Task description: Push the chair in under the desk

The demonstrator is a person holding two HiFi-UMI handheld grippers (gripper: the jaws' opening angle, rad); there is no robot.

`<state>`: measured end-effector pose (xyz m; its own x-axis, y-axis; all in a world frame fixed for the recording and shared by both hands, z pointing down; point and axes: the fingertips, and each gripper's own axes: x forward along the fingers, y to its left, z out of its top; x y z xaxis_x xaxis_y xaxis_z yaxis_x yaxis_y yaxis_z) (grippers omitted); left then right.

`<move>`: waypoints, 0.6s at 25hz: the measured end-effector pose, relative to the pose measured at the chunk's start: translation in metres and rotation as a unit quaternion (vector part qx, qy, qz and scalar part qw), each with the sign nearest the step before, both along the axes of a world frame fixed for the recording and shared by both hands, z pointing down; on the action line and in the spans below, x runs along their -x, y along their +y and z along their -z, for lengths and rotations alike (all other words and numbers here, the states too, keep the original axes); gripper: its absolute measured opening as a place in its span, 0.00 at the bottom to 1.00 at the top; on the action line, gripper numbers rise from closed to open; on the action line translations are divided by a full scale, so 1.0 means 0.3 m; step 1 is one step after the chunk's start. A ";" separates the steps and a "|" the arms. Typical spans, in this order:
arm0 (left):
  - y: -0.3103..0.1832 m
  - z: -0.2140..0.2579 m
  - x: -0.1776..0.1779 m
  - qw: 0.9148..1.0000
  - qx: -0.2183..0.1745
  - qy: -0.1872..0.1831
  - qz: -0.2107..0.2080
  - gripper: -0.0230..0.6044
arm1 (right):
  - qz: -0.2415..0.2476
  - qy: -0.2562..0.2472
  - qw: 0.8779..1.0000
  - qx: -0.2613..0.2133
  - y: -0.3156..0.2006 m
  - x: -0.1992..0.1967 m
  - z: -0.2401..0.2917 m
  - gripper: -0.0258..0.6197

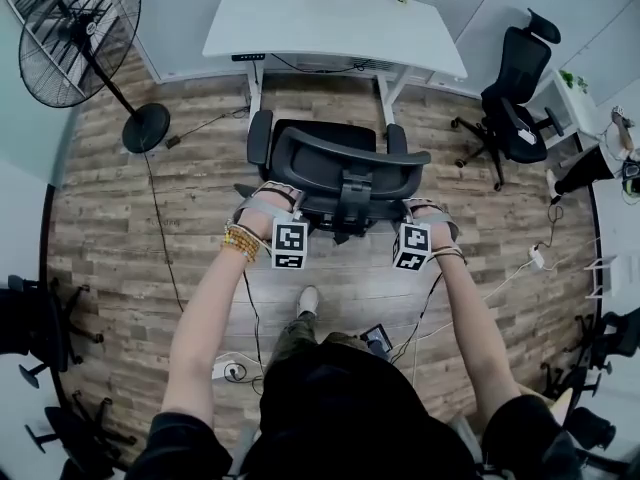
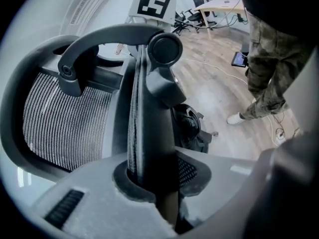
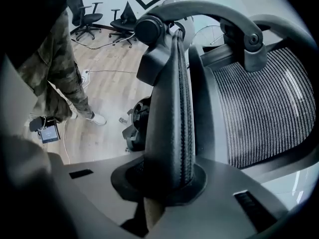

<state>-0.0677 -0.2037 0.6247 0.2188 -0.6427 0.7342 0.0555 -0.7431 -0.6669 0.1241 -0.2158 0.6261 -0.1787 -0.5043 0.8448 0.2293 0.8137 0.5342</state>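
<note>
My left tongs and right tongs are each clenched on a side edge of the black mesh office chair, which stands just before the white worktop, not yet tucked under it.

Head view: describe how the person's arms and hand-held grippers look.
Both grey: left hand-held gripper and right hand-held gripper, each bearing a white cube with black square markers. Black sleeves; yellow beaded bracelet on the left wrist.
</note>
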 end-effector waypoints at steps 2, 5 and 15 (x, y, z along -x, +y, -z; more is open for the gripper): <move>-0.016 0.002 0.009 1.000 -0.002 -0.001 0.003 0.15 | 0.004 -0.002 1.000 -0.005 -0.022 0.011 0.003 0.10; -0.052 0.001 0.002 1.000 -0.003 -0.003 0.008 0.15 | 0.007 -0.003 1.000 -0.007 -0.061 0.002 0.004 0.10; -0.112 0.004 0.016 1.000 0.000 -0.005 0.006 0.15 | 0.005 -0.002 1.000 -0.002 -0.118 0.015 0.009 0.09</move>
